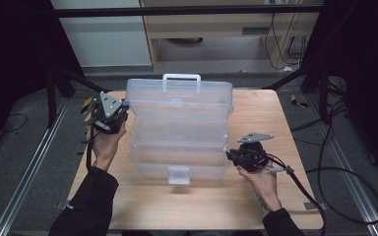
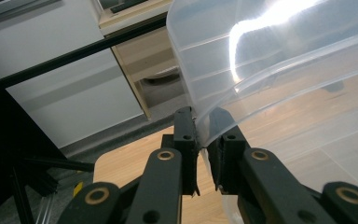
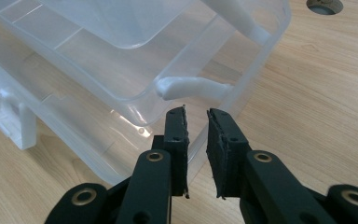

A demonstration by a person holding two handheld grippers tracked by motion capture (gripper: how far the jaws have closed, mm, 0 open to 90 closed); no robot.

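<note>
**Clear plastic organiser box, lid held up at one corner**

Translucent plastic makes up the whole organiser box (image 1: 179,132), which sits in the middle of the table with its white carry handle (image 1: 181,77) on the far side and a white latch (image 1: 178,175) on the near edge. Its lid (image 2: 270,65) is raised and its tiered trays are fanned out, so the step in hand looks like opening or closing the case.

The left gripper (image 2: 204,140) pinches the thin edge of the lid at the box's far left corner; its jaws are drawn in tight on that rim, with the plastic sandwiched between the pads. The right gripper (image 3: 196,122) sits at the box's near right corner, by a white hinge arm (image 3: 193,87) of a tray. Its jaws stand narrowly apart with nothing between them, their tips just short of the box wall.

The next move probably calls for the left hand (image 1: 104,145) to swing the lid along its hinge arc while the right hand (image 1: 260,176) steadies or guides the lower tray. The thin wall may flex or slip from the pads, so a slow, even motion is wise.

The wooden table (image 1: 256,206) is pale and bare apart from the box; a round hole (image 3: 324,4) shows in it near the box's corner. Around it lie a grey floor (image 1: 29,147), black frame bars (image 1: 187,11), trailing cables (image 1: 344,172), a white cabinet (image 1: 106,34) and a light wooden unit (image 1: 216,29) beyond.
</note>
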